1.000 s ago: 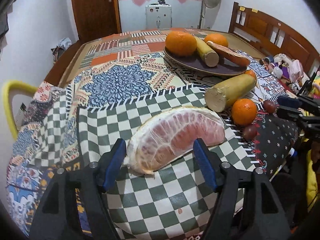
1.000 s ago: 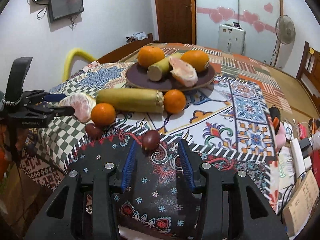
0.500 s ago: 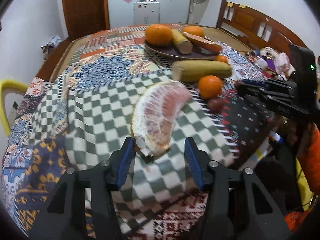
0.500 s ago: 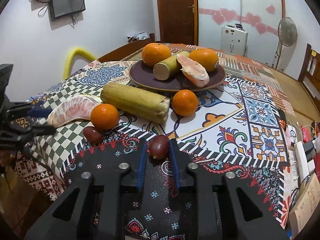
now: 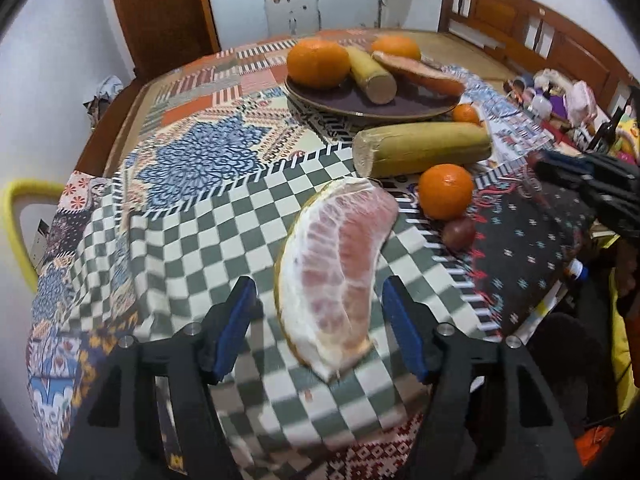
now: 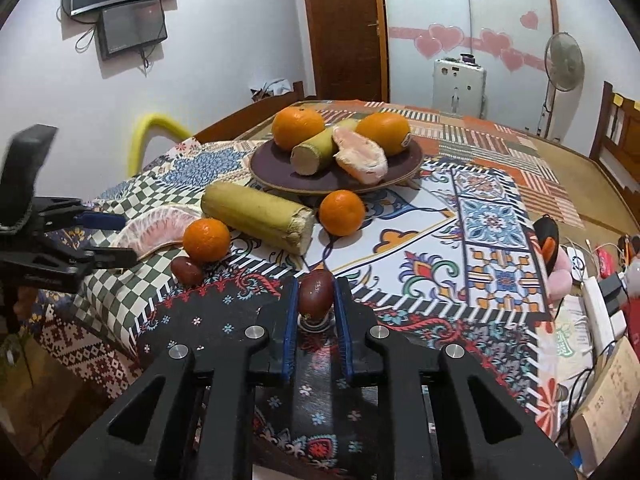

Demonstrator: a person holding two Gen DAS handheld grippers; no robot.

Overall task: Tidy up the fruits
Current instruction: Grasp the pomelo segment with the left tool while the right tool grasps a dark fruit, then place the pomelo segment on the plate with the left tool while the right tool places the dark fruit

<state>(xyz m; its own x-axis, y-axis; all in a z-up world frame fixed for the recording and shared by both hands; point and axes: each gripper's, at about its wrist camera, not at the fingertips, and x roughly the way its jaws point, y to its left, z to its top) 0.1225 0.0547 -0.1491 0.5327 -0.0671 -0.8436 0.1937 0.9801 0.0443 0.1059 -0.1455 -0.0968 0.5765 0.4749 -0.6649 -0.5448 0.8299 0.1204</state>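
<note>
A peeled pomelo wedge [image 5: 336, 268] lies on the checked cloth. My left gripper [image 5: 326, 320] is open, its blue pads [image 5: 236, 326] either side of the wedge's near end, with gaps on both sides. My right gripper [image 6: 316, 300] is shut on a dark red passion fruit [image 6: 317, 292] just above the patterned cloth. A dark round plate [image 6: 280, 168] holds two oranges, a sugarcane piece and a pomelo wedge. On the cloth lie a longer sugarcane piece [image 6: 258, 216], two small oranges [image 6: 207, 239] [image 6: 342, 212] and another passion fruit [image 6: 186, 270].
The bed's wooden frame [image 5: 520, 28] runs along the right in the left wrist view. Cluttered small items and a power strip [image 6: 600, 304] sit beside the bed's right edge. A yellow chair back [image 6: 160, 128] stands at the left. The left gripper shows in the right wrist view [image 6: 96, 236].
My right gripper has closed on the passion fruit. My left gripper has swung around the pomelo wedge, now lined up along its length, and its jaws have opened wider than half a second ago.
</note>
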